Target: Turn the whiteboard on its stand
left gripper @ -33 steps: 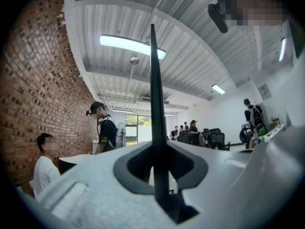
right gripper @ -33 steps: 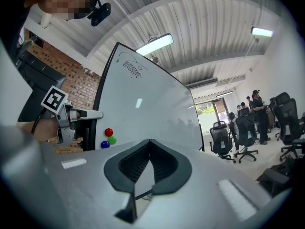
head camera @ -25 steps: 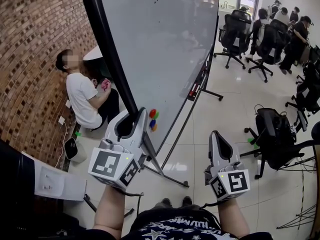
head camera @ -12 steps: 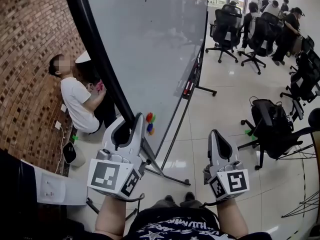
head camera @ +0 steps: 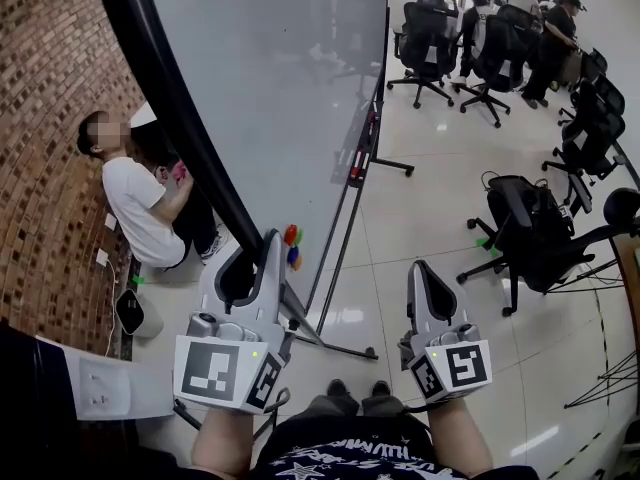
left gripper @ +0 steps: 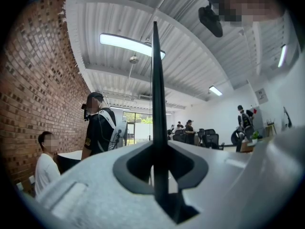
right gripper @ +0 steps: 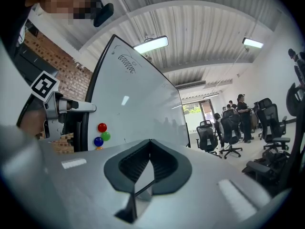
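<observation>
The whiteboard (head camera: pixel 270 98) stands tall on its wheeled stand (head camera: pixel 340 346), with its black-framed near edge toward me. My left gripper (head camera: pixel 262 243) is shut on that edge just left of the coloured magnets (head camera: pixel 291 246). In the left gripper view the board's edge (left gripper: pixel 156 80) runs as a thin dark line straight up between the jaws of the left gripper (left gripper: pixel 159 149). My right gripper (head camera: pixel 420 268) hangs to the right of the board, apart from it, shut on nothing. In the right gripper view, beyond the right gripper (right gripper: pixel 150 144), I see the whiteboard's face (right gripper: pixel 138 99), the magnets (right gripper: pixel 101 133) and the left gripper (right gripper: pixel 62 111).
A person (head camera: pixel 140 203) sits on the floor against the brick wall (head camera: pixel 50 118), behind the board. A black office chair (head camera: pixel 525 228) stands to the right. More chairs with seated people (head camera: pixel 500 28) are at the back. A white box (head camera: pixel 110 388) lies near left.
The board's near edge and my left gripper on it have shifted left and nearer in the head view. The right gripper has drifted slightly lower and left. The grip is unchanged.
</observation>
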